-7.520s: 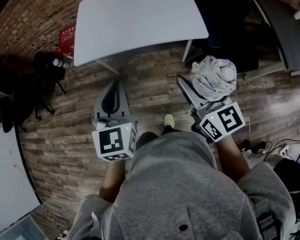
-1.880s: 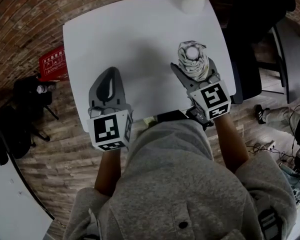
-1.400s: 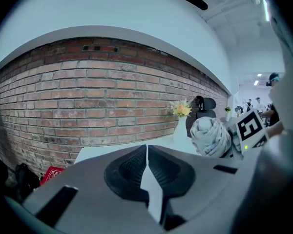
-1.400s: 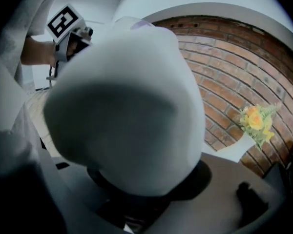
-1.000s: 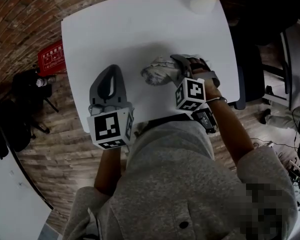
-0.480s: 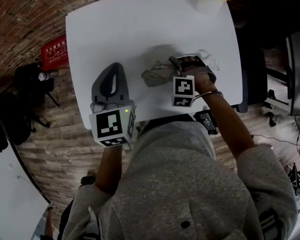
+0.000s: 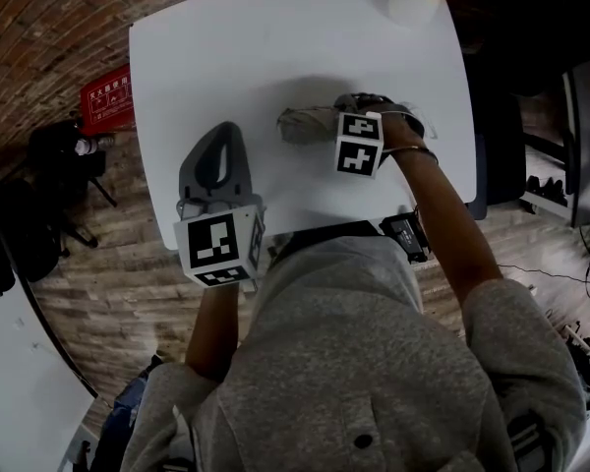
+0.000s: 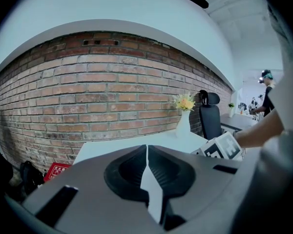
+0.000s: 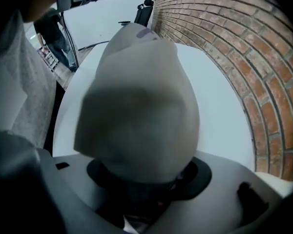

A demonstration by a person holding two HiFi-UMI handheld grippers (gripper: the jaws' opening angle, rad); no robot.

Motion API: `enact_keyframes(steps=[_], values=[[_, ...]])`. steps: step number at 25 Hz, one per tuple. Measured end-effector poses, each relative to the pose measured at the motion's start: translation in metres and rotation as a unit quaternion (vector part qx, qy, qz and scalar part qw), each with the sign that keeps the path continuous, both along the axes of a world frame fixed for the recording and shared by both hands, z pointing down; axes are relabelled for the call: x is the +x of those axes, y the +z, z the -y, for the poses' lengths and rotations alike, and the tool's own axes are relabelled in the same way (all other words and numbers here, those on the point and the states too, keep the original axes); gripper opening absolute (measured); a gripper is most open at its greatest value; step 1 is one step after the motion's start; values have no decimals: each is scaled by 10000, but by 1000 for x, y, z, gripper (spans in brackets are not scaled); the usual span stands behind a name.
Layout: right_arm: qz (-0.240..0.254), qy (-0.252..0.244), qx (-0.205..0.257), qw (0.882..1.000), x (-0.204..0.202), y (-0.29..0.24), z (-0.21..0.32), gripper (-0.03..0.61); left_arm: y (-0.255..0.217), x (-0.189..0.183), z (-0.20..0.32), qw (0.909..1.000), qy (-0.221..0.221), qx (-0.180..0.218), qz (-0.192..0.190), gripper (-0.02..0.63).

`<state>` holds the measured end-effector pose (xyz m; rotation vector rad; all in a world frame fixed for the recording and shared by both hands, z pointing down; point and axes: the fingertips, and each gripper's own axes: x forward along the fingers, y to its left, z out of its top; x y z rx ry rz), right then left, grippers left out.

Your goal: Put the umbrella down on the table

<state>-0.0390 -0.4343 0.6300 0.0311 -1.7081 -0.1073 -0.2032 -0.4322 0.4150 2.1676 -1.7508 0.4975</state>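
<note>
Vase [image 7: 411, 3] stands at the table's [image 7: 226, 57] far right corner, umbrella [image 7: 305, 124] mid-table; left open.

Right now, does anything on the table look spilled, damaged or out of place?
Nothing stands out. The folded umbrella lies sideways, low over the table, held by the right gripper; the vase stands upright at the far corner.

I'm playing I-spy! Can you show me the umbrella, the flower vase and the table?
umbrella [image 7: 303, 124], head view, on its folded pale fabric.
flower vase [image 7: 411, 4], head view, on its white body.
table [image 7: 236, 57], head view, on its bare white top.
</note>
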Motion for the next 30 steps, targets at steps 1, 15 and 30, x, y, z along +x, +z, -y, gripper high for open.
enact_keyframes(steps=[1,15,30], values=[[42,117,-130,9998,1,1,1,259,0,-1,-1,10000,0,3,2,21],[417,882,-802,9920,10,-2,-7,267,-10,-5,-9,9999,-18,147,3,21],[1452,1305,112,9807,16,-111,-42,266,-34,-12,-51,9986,246,463,11,21]])
